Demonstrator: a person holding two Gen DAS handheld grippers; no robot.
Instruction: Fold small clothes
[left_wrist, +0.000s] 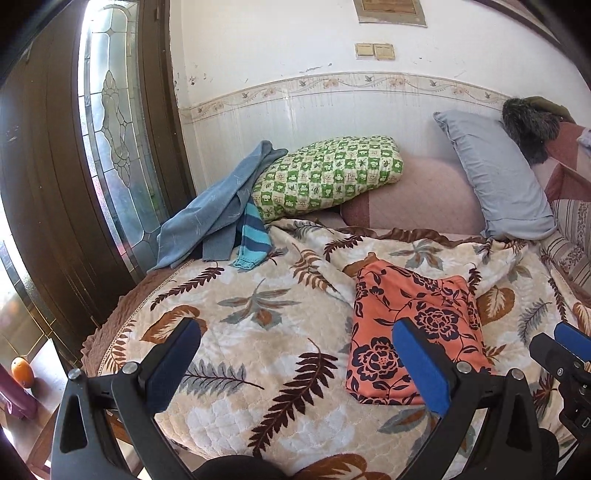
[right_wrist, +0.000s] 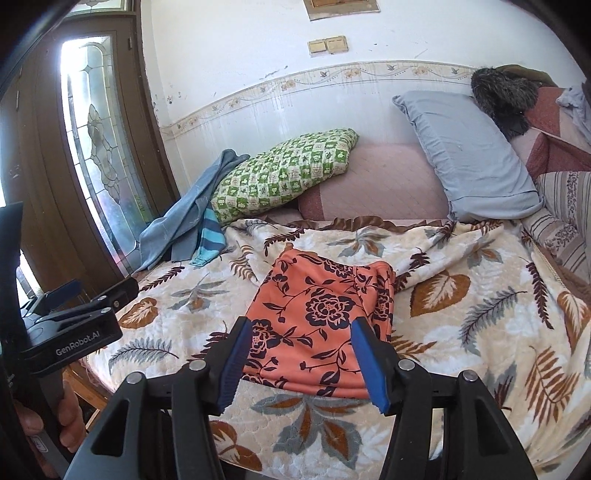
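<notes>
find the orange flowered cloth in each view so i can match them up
Left wrist view: the orange flowered cloth lies folded on the leaf blanket, right of centre.
Right wrist view: the same cloth lies in the lower centre.
Shared landmark: the green checked pillow by the wall, behind and left of the cloth.

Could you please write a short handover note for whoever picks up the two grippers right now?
Left hand-held gripper: open, empty, above the leaf-print blanket.
Right hand-held gripper: open, nothing between its pads, above the near edge of the orange floral garment.
Done: the orange floral garment lies folded into a compact rectangle on the blanket.
Left: a blue garment and a striped teal piece sit unfolded in a heap at the far left, against the green checked pillow.
</notes>
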